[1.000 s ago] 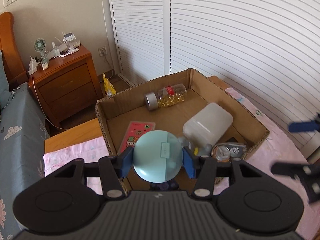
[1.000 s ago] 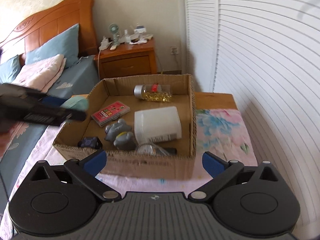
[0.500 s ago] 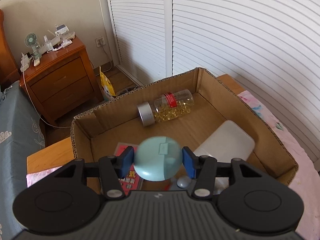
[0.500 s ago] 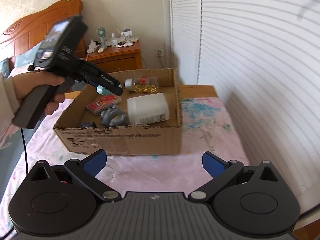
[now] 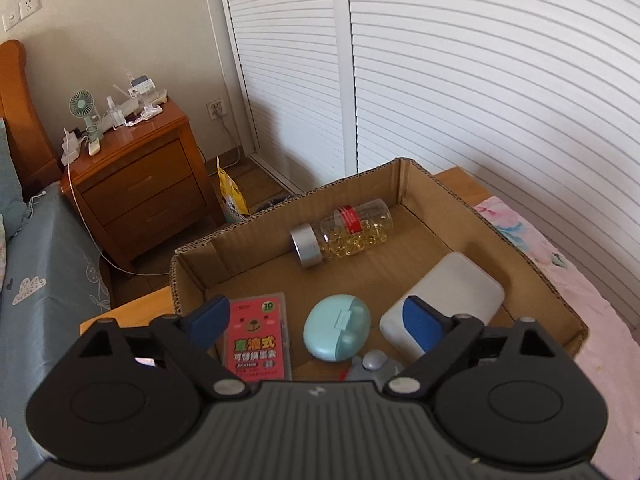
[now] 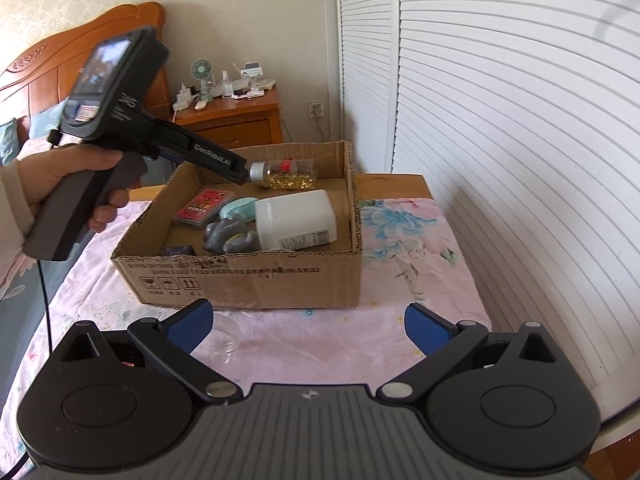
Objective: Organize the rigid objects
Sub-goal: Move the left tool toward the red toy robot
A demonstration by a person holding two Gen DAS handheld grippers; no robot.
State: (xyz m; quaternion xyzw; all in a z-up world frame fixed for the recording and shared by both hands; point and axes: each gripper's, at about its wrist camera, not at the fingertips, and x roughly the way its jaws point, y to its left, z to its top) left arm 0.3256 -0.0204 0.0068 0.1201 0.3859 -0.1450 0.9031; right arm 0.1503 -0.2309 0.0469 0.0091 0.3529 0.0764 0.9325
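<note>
Far left in right wrist view: a hand (image 6: 60,184) w/ pale sleeve grips the handle of the left gripper (image 5: 316,320), which reaches over the cardboard box (image 6: 240,276) from the left, nose angled down. Its jaws are opening, blue pads wide apart w/ nothing pressed btwn them; the mint oval case (image 5: 337,327) lies free on the box floor below, in the gap but touching neither pad.

Inside the box, L to R from the left wrist view: pink card pack (image 5: 256,338) flat by the left wall, mint oval case just beside it, a grey figure (image 5: 374,362) at the near edge partly hidden by the gripper body, then the white plastic bottle (image 5: 444,304) on its side toward the right wall. Behind them the clear capsule bottle (image 5: 342,234) w/ silver cap and red label lies on its side near the far wall. A small dark item (image 6: 178,250) sits in the box's near-left corner in right wrist view, can't tell what it is.

Box stands on a pink floral cloth (image 6: 400,224). Right gripper (image 6: 308,326) hovers in front of the box over the cloth, jaws spread wide, holding nothing. A clear round lid-like thing (image 6: 226,336) lies on the cloth just by its left pad
</note>
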